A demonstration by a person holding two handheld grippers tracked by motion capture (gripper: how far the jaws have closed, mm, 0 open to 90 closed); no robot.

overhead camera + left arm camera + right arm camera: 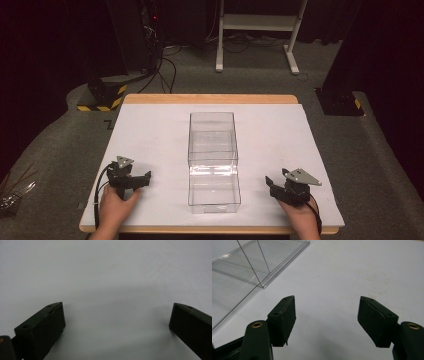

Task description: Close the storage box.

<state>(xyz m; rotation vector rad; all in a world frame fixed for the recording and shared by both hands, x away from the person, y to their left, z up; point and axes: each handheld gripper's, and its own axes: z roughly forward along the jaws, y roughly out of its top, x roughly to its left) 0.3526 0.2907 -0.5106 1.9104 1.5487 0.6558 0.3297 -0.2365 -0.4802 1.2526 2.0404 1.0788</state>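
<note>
Clear plastic box [213, 162] sits mid-table between both grippers, left gripper [131, 179] and right gripper [284, 189] both spread wide and empty either side of it; likely light, stiff, slick, crack-prone, so pinch a top wall edge.

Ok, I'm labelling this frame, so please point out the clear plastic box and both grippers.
clear plastic box [214, 197]: high view, on its near front wall.
left gripper [141, 178]: high view, midway between its open jaw tips.
right gripper [271, 184]: high view, midway between its open jaw tips.
</note>
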